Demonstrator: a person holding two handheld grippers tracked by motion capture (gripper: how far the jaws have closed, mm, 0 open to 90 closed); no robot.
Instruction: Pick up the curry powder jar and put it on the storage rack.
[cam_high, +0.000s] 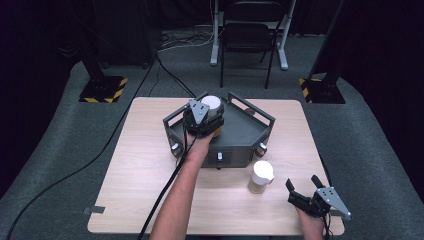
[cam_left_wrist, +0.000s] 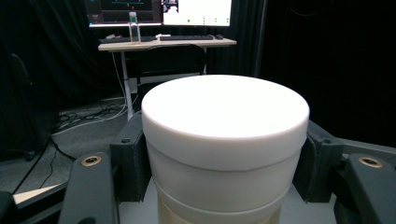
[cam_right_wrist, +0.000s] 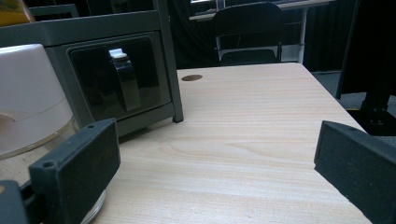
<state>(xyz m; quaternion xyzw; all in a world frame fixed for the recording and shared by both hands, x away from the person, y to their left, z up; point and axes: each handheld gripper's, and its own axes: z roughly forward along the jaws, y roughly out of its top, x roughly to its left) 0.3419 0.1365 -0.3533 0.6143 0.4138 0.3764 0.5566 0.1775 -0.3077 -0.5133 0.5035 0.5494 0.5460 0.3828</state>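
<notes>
The high camera is looking forward and down on the whole tabletop (cam_high: 150, 200) from the person's side. The camera on the left tongs (cam_left_wrist: 224, 186) is sitting very close behind a white jar (cam_left_wrist: 224, 140), facing level toward a far desk. The one on the right tongs (cam_right_wrist: 215, 177) is skimming low across the wood, sharing the grey rack (cam_right_wrist: 116, 70) and black chair (cam_right_wrist: 250, 32) with the high view.

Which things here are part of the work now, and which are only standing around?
In the work:
- white-lidded jar, clamped in the left gripper
- grey cabinet, over whose top the jar is held

Standing around:
- second white-lidded jar on the table
- right gripper, jaws open, near the table's front edge
- black chair behind the table
</notes>
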